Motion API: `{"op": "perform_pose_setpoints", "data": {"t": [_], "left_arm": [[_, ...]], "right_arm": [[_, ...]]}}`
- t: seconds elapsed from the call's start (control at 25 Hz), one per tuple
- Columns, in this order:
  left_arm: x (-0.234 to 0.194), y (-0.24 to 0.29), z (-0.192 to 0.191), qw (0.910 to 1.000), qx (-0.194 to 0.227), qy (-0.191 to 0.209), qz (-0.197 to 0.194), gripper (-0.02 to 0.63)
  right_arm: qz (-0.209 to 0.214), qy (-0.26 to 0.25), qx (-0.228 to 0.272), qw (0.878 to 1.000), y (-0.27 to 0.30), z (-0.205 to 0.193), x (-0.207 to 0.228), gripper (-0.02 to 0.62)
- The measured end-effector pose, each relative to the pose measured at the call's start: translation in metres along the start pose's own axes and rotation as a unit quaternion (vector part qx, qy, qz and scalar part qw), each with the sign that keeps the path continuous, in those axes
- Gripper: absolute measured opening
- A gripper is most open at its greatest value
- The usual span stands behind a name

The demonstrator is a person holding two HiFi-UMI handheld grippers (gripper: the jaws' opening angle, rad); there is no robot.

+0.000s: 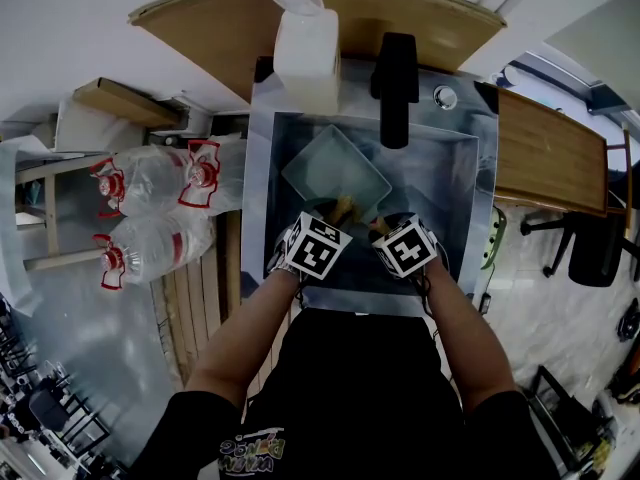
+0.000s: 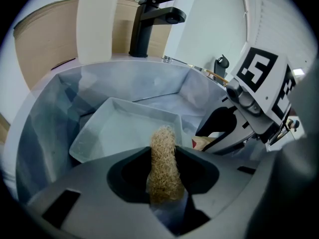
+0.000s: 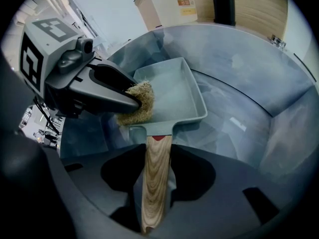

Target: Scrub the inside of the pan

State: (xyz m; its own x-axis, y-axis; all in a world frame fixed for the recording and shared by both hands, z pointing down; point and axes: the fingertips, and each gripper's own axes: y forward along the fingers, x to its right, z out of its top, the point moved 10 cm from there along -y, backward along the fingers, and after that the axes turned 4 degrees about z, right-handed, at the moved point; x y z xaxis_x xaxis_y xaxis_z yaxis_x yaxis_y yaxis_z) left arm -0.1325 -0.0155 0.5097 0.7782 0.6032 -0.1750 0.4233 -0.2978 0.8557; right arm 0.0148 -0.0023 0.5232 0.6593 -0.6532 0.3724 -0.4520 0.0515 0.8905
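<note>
A square grey-green pan (image 1: pixel 335 175) (image 2: pixel 124 131) (image 3: pixel 174 96) with a wooden handle (image 3: pixel 154 183) is held tilted inside the steel sink (image 1: pixel 455 183). My right gripper (image 3: pixel 155 193) (image 1: pixel 405 248) is shut on that handle. My left gripper (image 2: pixel 162 180) (image 1: pixel 315 245) is shut on a tan fibrous scrubber (image 2: pixel 163 163) (image 3: pixel 138 103). The scrubber rests at the pan's near left rim, just inside the corner beside the handle.
A black faucet (image 1: pixel 395 88) (image 2: pixel 149 21) and a white jug (image 1: pixel 305 53) stand at the back of the sink. A wooden counter (image 1: pixel 545 153) lies to the right. Large water bottles with red caps (image 1: pixel 150 208) lie on the floor at the left.
</note>
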Motion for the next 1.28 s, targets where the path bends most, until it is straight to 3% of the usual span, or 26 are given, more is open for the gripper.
{"op": "perform_pose_setpoints", "data": {"t": [0.44,1.28], "left_arm": [[-0.024,-0.005,0.005,0.9966,0.001,0.044,0.07,0.147],[-0.044,-0.004,0.014,0.9877,-0.004,0.001,0.156,0.147]], "right_arm": [[0.001,0.008,-0.002,1.0,-0.002,0.0,0.0,0.167],[-0.006,0.024,-0.007,1.0,-0.011,-0.007,0.007,0.163]]}}
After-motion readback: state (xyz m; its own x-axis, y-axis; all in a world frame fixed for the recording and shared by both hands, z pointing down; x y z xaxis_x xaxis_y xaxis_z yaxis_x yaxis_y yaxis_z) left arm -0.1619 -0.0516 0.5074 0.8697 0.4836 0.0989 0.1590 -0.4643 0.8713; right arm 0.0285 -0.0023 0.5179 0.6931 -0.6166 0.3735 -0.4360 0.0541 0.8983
